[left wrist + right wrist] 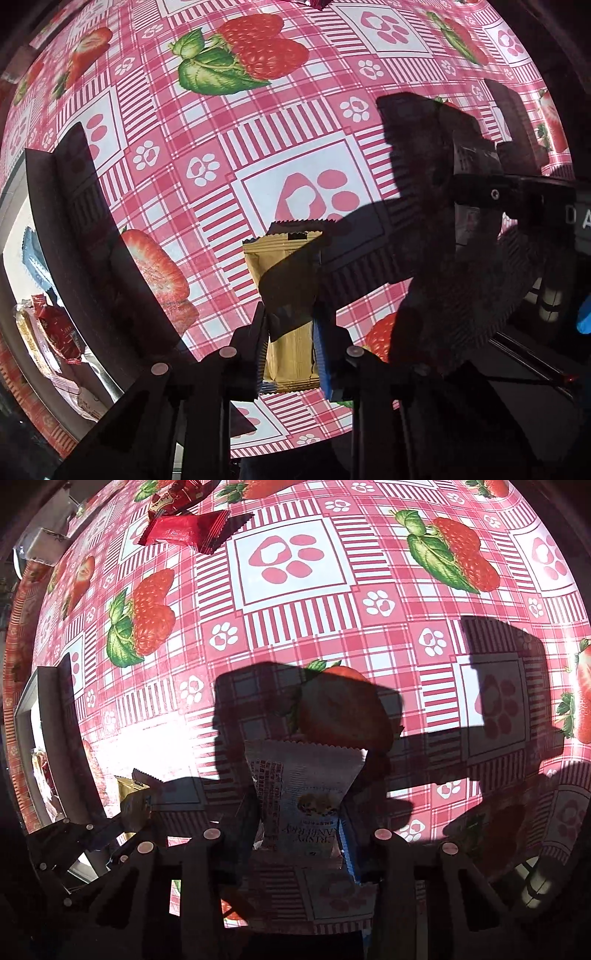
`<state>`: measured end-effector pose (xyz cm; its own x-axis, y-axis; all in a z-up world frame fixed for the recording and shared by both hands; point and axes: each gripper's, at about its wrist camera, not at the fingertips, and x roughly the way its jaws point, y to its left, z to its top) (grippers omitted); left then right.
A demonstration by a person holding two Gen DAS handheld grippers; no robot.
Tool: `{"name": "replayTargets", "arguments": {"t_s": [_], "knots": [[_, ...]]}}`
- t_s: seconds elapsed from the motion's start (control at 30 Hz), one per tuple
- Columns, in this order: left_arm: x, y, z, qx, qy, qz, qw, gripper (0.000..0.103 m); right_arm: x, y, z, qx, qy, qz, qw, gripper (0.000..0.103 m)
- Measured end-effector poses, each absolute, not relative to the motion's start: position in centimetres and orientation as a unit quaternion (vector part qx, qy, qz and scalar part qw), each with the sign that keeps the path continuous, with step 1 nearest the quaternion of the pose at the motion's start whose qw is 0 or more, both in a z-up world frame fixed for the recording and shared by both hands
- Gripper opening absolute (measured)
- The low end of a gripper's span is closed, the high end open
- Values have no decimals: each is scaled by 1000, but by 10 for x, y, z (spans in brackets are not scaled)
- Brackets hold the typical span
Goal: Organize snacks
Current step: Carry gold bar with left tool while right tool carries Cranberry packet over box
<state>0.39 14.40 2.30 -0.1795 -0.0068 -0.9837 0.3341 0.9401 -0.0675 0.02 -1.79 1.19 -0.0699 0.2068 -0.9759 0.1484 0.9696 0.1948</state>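
**Glossy film, matt black plastic**

Covered in a smooth, shiny printed oilcloth [295,602] with bright glare where sun strikes. Wrapped in tan, satin-sheened plastic film with crimped, saw-toothed ends: the snack bar [290,295]. Sealed in pale, smooth printed film, likewise serrated at the edge: the cranberry packet [303,794]. Glossy, crinkled red foil on the red wrappers [184,531]. Moulded in matt black plastic, with a ribbed blue pad [325,362].

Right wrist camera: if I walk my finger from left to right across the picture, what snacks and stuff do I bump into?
White tray at the left edge → gold snack packet → white cranberry snack packet held in the right gripper → gripper shadow on the strawberry tablecloth.
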Motion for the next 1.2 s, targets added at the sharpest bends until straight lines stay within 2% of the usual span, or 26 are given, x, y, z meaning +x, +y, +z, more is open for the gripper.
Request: {"name": "replayTargets", "arguments": {"t_s": [0.6, 1.2], "knots": [[19, 222, 107, 67, 691, -112, 710, 25, 41, 35, 57, 101, 709, 69, 695, 42], [28, 263, 119, 27, 662, -84, 744, 25, 39, 96, 74, 55, 698, 104, 707, 42]]}}
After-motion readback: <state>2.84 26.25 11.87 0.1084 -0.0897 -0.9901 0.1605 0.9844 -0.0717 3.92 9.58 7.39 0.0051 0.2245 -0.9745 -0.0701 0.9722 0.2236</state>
